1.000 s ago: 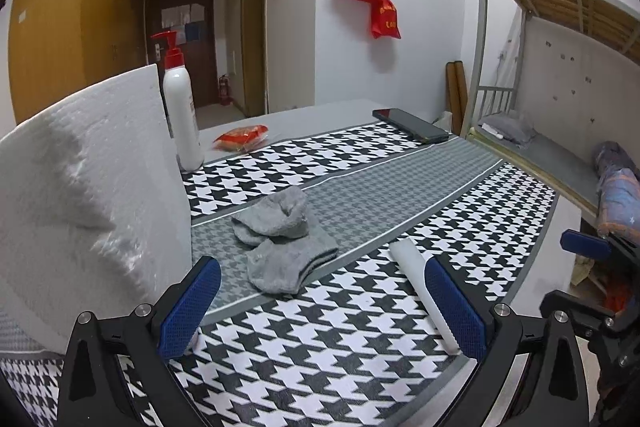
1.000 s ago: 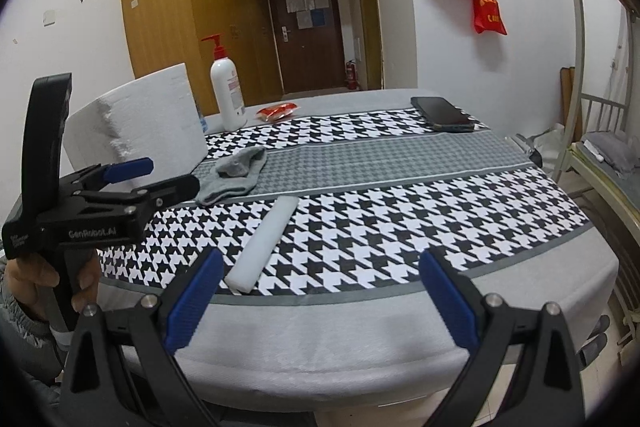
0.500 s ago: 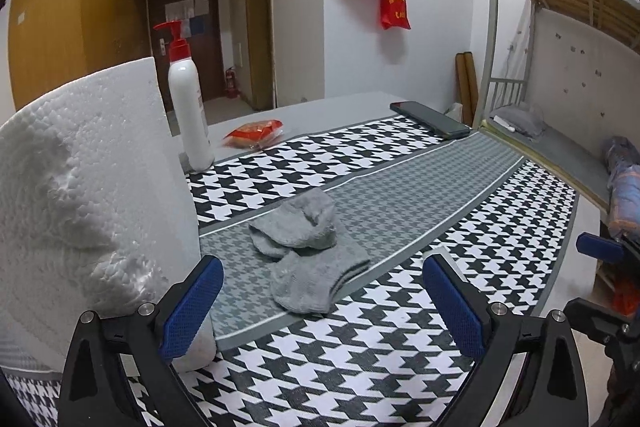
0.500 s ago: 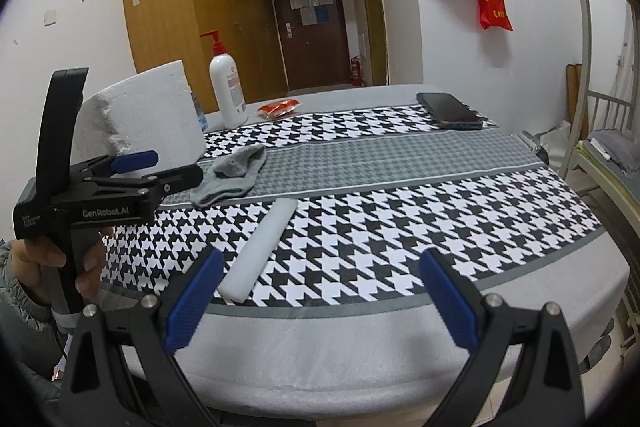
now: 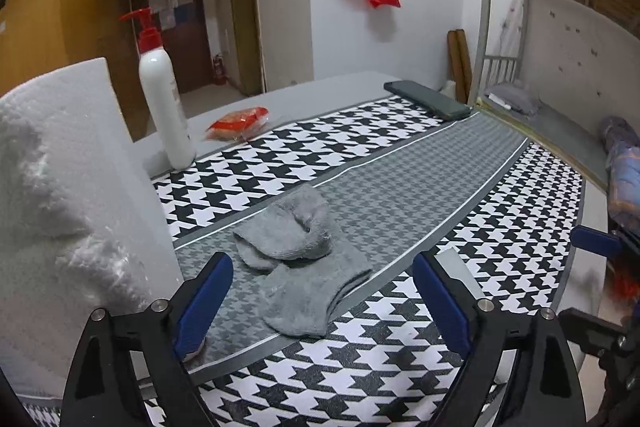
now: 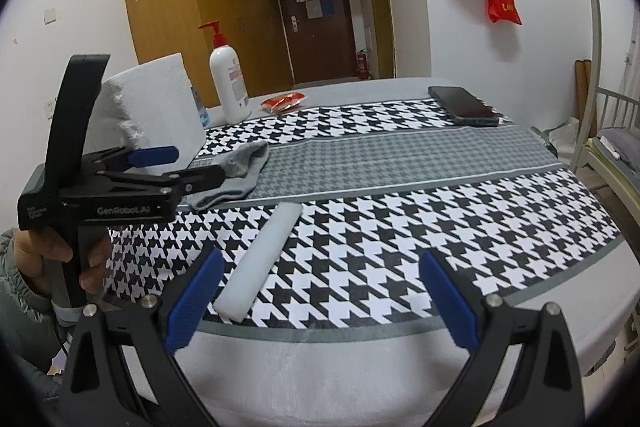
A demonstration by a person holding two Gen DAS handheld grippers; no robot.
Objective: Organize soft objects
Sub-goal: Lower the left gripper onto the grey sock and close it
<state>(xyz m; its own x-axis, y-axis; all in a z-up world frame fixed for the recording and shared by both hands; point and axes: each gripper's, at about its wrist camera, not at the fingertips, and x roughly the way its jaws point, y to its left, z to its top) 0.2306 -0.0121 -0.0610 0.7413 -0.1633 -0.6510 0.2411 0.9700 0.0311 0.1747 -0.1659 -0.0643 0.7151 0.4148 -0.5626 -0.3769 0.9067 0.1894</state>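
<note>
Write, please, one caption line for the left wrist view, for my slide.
Open left gripper approaching the pile of grey socks on a houndstooth tablecloth, beside a white foam block.

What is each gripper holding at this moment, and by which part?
Nothing is held. The left gripper is open above the grey socks without touching them. The right gripper is open too, near the white foam roll.

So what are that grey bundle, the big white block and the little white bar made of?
Grey socks: soft knitted fabric, by the fuzzy, ribbed, slumped folds. White foam block: probably expanded foam, matte and beaded, with a crumbly torn edge. White foam bar: likely a denser foam, smooth and matte, with rounded edges.
</note>
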